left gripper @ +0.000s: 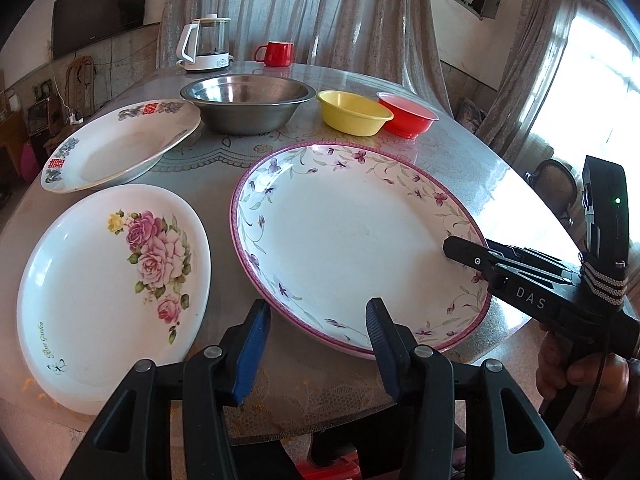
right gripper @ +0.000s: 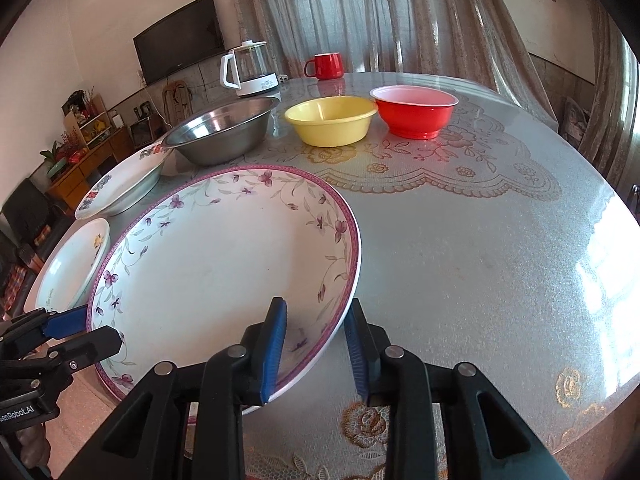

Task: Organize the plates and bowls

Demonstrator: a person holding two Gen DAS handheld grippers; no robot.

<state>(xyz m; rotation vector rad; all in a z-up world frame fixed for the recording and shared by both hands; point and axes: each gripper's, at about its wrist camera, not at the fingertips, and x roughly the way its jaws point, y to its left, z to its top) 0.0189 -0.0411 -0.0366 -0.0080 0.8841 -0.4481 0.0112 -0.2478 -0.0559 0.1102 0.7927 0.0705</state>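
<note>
A large plate with a purple flower rim (left gripper: 340, 236) (right gripper: 208, 264) lies on the table near its front edge. My right gripper (right gripper: 316, 344) is open with its jaws astride the plate's right rim, one finger over the plate and one outside; it shows in the left wrist view (left gripper: 460, 250). My left gripper (left gripper: 316, 332) is open just before the plate's near rim; it shows in the right wrist view (right gripper: 86, 328). A rose plate (left gripper: 108, 288) (right gripper: 76, 264) lies left. A plate with red characters (left gripper: 120, 144) (right gripper: 124, 184) lies behind it.
At the back stand a steel bowl (left gripper: 248, 104) (right gripper: 224, 132), a yellow bowl (left gripper: 352, 112) (right gripper: 330, 120) and a red bowl (left gripper: 408, 114) (right gripper: 414, 110). Farther back are a kettle (left gripper: 206, 44) and a red mug (left gripper: 276, 54). The table (right gripper: 480, 260) has a lace-patterned cover.
</note>
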